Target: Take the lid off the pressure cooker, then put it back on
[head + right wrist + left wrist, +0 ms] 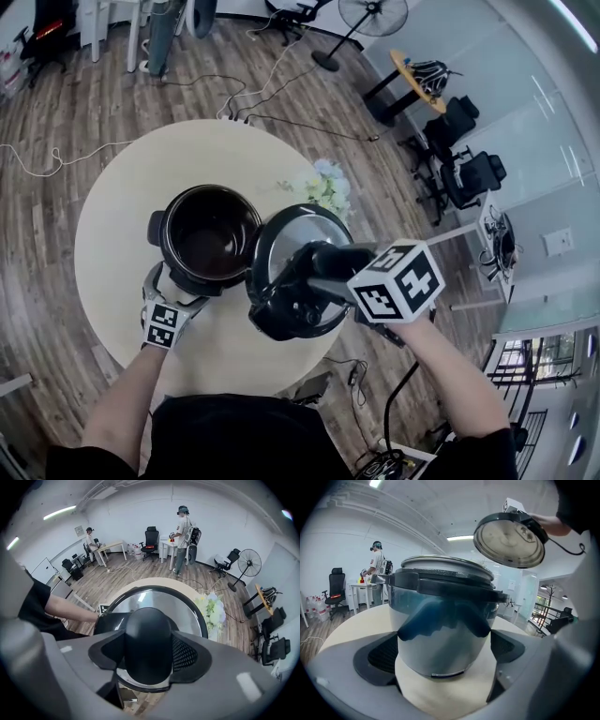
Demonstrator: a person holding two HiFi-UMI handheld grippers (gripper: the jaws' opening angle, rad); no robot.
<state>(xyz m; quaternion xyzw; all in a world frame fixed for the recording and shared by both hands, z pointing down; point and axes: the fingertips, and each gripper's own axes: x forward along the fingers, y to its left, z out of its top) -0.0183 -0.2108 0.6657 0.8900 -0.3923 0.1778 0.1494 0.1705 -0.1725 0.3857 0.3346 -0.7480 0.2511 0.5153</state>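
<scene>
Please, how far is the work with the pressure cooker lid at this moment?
Done: the lid is off; the pot stands open on the table. In hand: the right gripper is shut on the lid's black handle and holds it in the air beside the pot. The left gripper flanks the pot's wall; whether it presses is unclear. Left: putting the lid back on.

We find the pressure cooker's [208, 239] open mouth free from above. The lid [291, 234] in the right gripper [312, 270] bars its right side and the left gripper [180, 289] its near side. Flowers [323, 187] seemingly crowd the table's [112, 234] right rear, while its left stays passable.
</scene>
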